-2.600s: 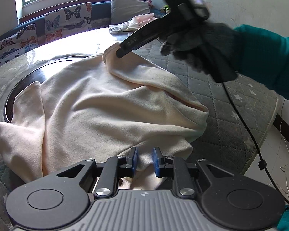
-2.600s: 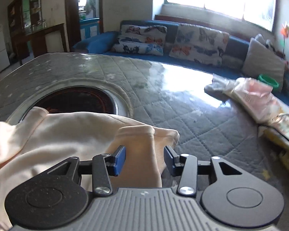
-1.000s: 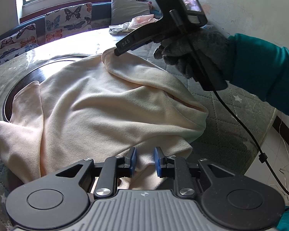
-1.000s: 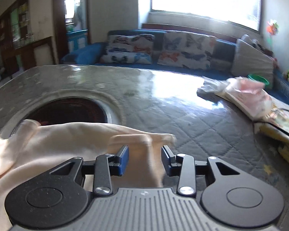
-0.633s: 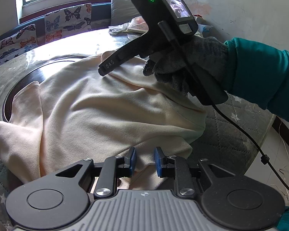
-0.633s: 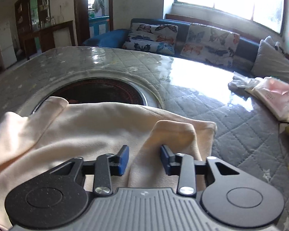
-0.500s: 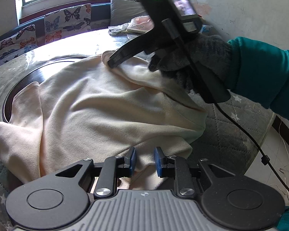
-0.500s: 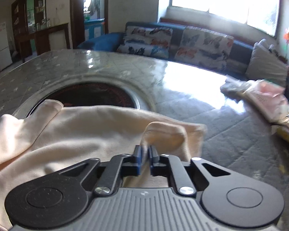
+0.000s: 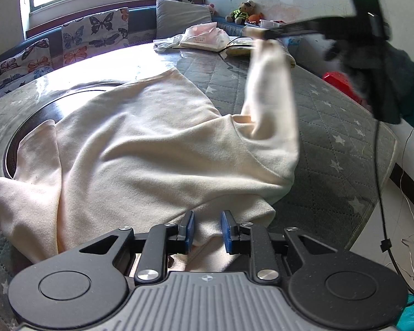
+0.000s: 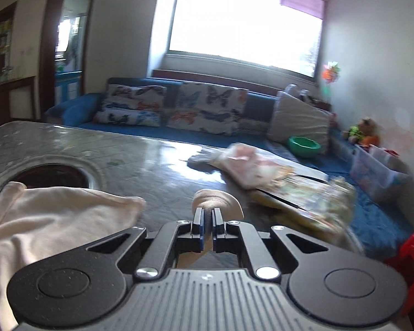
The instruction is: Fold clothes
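A: Right gripper [image 10: 206, 222] clenched on cream garment's [image 9: 151, 149] sleeve, lifted above the quilted table [image 9: 331, 127]. Left gripper [image 9: 206, 230] pins the near hem.

B: Risk: thin pinch; 1 fast tug could slip it.

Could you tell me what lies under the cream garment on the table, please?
The garment rests on a grey quilted cover and overlaps a dark round inset; most of the inset is hidden beneath it. The right gripper lifts one sleeve clear.
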`<control>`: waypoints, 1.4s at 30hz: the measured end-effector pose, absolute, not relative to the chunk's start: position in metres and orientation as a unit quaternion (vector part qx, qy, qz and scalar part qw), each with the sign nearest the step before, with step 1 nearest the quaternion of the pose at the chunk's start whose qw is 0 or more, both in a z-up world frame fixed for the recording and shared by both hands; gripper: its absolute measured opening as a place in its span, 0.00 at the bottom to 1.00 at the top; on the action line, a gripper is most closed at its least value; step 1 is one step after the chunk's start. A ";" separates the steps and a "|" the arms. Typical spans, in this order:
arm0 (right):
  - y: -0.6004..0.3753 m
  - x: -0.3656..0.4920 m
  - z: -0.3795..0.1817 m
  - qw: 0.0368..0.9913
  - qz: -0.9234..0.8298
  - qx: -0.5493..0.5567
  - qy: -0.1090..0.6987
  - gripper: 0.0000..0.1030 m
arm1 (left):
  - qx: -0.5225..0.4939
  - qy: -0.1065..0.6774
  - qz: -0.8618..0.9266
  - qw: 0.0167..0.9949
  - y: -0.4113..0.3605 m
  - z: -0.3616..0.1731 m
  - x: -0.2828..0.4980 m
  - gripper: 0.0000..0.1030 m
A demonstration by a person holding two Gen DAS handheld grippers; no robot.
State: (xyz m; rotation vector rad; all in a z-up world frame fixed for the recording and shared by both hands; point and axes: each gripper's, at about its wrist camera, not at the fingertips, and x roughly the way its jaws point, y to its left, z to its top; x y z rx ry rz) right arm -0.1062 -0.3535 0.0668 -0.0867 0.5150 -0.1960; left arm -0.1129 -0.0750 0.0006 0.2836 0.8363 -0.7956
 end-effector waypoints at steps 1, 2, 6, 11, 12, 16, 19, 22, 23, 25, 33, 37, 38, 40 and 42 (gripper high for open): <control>-0.361 -0.114 0.065 0.959 -0.108 -0.038 0.258 0.04 | 0.133 0.394 -0.375 0.828 -0.075 0.000 -0.113 0.23; -0.369 -0.121 0.062 0.957 -0.119 -0.033 0.261 0.04 | 0.133 0.394 -0.375 0.829 -0.075 0.000 -0.113 0.23; -0.390 -0.146 0.040 0.944 -0.156 -0.006 0.290 0.04 | 0.134 0.393 -0.377 0.828 -0.075 0.000 -0.114 0.23; -0.405 -0.172 0.006 0.926 -0.194 0.039 0.323 0.05 | 0.137 0.392 -0.379 0.827 -0.075 0.001 -0.114 0.23; -0.406 -0.175 0.002 0.924 -0.199 0.040 0.325 0.05 | 0.138 0.392 -0.380 0.826 -0.075 0.001 -0.113 0.23; -0.417 -0.182 -0.002 0.912 -0.233 0.049 0.333 0.07 | 0.141 0.394 -0.382 0.824 -0.076 0.002 -0.112 0.23; -0.422 -0.184 0.004 0.913 -0.240 0.049 0.326 0.10 | 0.141 0.395 -0.384 0.823 -0.077 0.005 -0.111 0.24; -0.415 -0.177 0.015 0.924 -0.211 0.041 0.316 0.18 | 0.138 0.383 -0.404 0.819 -0.077 0.011 -0.117 0.27; -0.413 -0.172 0.017 0.927 -0.197 0.041 0.317 0.22 | 0.140 0.378 -0.413 0.817 -0.079 0.012 -0.120 0.28; -0.408 -0.163 0.014 0.928 -0.179 0.039 0.323 0.27 | 0.145 0.371 -0.428 0.811 -0.083 0.013 -0.126 0.30; -0.404 -0.140 -0.004 0.919 -0.179 0.038 0.349 0.37 | 0.158 0.359 -0.446 0.805 -0.096 0.012 -0.134 0.41; -0.409 -0.139 -0.007 0.916 -0.185 0.039 0.355 0.38 | 0.169 0.363 -0.449 0.799 -0.105 0.007 -0.135 0.32; -0.410 -0.138 -0.009 0.915 -0.186 0.036 0.356 0.38 | 0.171 0.365 -0.446 0.799 -0.106 0.005 -0.134 0.21; -0.411 -0.138 -0.010 0.915 -0.186 0.036 0.356 0.39 | 0.169 0.368 -0.442 0.800 -0.105 0.004 -0.133 0.15; -0.412 -0.137 -0.010 0.915 -0.185 0.034 0.356 0.39 | 0.162 0.371 -0.443 0.800 -0.103 0.006 -0.131 0.07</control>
